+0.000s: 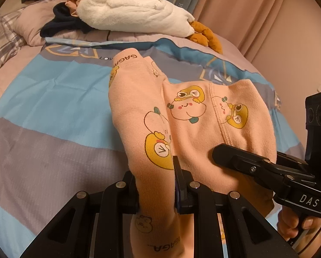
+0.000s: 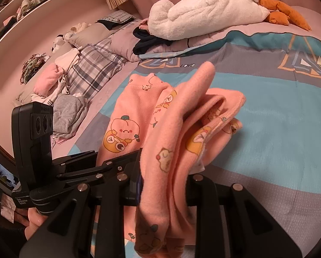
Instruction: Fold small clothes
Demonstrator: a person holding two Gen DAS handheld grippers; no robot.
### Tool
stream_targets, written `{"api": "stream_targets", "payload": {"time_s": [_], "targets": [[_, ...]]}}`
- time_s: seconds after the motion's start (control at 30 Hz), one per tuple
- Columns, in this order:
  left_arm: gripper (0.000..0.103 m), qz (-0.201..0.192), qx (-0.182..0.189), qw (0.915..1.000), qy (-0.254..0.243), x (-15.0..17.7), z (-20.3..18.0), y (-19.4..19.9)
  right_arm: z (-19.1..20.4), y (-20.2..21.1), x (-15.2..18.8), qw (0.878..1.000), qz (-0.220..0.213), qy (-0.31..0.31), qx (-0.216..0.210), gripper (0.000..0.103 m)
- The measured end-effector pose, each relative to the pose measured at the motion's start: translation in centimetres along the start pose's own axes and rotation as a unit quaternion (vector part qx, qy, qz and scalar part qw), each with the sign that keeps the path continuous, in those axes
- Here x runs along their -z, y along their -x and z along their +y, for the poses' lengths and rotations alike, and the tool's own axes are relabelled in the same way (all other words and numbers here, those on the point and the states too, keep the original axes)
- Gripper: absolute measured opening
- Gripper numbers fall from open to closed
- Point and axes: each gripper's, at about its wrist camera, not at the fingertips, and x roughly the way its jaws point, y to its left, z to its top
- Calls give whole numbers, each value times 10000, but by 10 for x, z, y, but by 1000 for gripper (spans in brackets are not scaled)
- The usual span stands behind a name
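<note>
A small pink garment (image 1: 188, 116) with yellow and peach cartoon prints lies partly bunched on the blue and grey bedspread (image 1: 52, 99). My left gripper (image 1: 156, 185) is shut on a long pink part of it that runs up to a cuff printed GAGA. My right gripper (image 2: 164, 185) is shut on several bunched layers of the same garment (image 2: 138, 111). The right gripper also shows in the left wrist view (image 1: 225, 152), lying against the cloth at the right. The left gripper shows in the right wrist view (image 2: 126, 161), at the garment's left edge.
A white plush duck (image 1: 134, 13) with orange feet lies at the head of the bed beside dark clothing (image 1: 63, 21). A heap of other clothes (image 2: 67, 111) and plaid bedding (image 2: 91, 71) lie at the left. Pink curtains (image 1: 268, 21) hang behind.
</note>
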Motion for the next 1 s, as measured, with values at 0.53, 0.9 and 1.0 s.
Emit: {"api": "stream_targets", "payload": {"time_s": [0.53,0.9,1.0], "targets": [[20,111,-88,9999,-29,-10,4,-19,-8,-18,-7,9999,83,-89,56,25],[20,148,-123,9998,7,-14,8,-28,-17,-28,-15,9998,107,-153,100,25],[20,156,-141,9998,2,-17,9,-31,-18,-30,-16,9998,93,-147,116,25]]}}
